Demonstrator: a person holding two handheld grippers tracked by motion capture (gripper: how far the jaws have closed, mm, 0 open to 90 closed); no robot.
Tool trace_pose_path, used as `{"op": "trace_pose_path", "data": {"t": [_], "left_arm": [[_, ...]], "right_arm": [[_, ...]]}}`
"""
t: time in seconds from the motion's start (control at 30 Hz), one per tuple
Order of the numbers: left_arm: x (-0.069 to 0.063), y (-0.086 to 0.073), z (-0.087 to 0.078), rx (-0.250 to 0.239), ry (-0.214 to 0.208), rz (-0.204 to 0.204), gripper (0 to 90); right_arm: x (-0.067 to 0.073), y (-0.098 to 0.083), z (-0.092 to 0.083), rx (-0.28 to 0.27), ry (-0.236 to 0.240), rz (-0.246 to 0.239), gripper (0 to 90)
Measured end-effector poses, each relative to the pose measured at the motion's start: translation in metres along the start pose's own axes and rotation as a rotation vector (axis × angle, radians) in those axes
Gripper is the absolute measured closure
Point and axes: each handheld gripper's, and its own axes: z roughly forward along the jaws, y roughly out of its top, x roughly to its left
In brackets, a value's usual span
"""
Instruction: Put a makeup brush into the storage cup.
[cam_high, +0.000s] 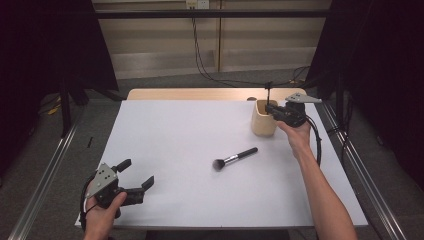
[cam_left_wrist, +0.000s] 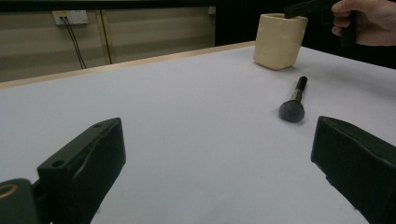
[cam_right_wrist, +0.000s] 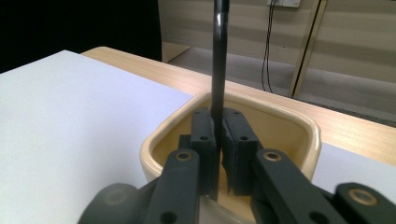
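The right gripper (cam_high: 270, 108) hangs over the cream cup (cam_high: 263, 120) at the far right of the table (cam_high: 190, 150), its fingers (cam_right_wrist: 204, 140) close together around a thin black stick (cam_right_wrist: 219, 60) that stands upright between them. Seen from the right gripper view, a sliver of a gap shows on one side of the stick, so I cannot tell whether the pads truly press on it. Its top is cut off by the frame there, and its lower end is lost behind the fingers and inside the cup, so what kind of tool it is stays unclear. From the high view the stick (cam_high: 268, 92) is only a faint dark line rising above the fingers. The cup's floor is hidden by the gripper. A makeup brush (cam_high: 234, 158) lies flat on the table, well apart from these fingers, toward the person and to the left of the cup, its dark bristle head pointing to the near side. The left gripper (cam_high: 136, 176) rests at the near left corner, fingers (cam_left_wrist: 84, 163) wide apart with bare table between them; in its own view the brush (cam_left_wrist: 293, 103) lies well ahead of the fingers, and the right one is cut off at the frame edge.
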Motion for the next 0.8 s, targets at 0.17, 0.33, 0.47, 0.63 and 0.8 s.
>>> {"op": "trace_pose_path", "data": {"t": [0.17,0.33,0.47,0.63,0.8], "left_arm": [[0.001,0.000,0.000,-0.004,0.005,0.000,3.1],[0.001,0.000,-0.001,-0.003,0.007,-0.003,3.1],[0.002,0.001,-0.001,-0.010,0.012,-0.006,3.1],[0.002,0.000,-0.002,-0.026,0.012,-0.023,3.1],[0.002,0.000,-0.002,-0.041,0.019,-0.036,3.1]], "right_arm": [[-0.001,0.000,-0.002,-0.009,-0.005,0.016,67.1],[0.001,0.002,-0.006,-0.034,-0.017,0.011,49.5],[0.003,0.005,-0.010,-0.044,-0.008,-0.002,35.1],[0.005,0.007,-0.016,-0.058,-0.027,-0.009,20.7],[0.008,0.004,-0.024,-0.058,-0.025,-0.015,13.4]]}}
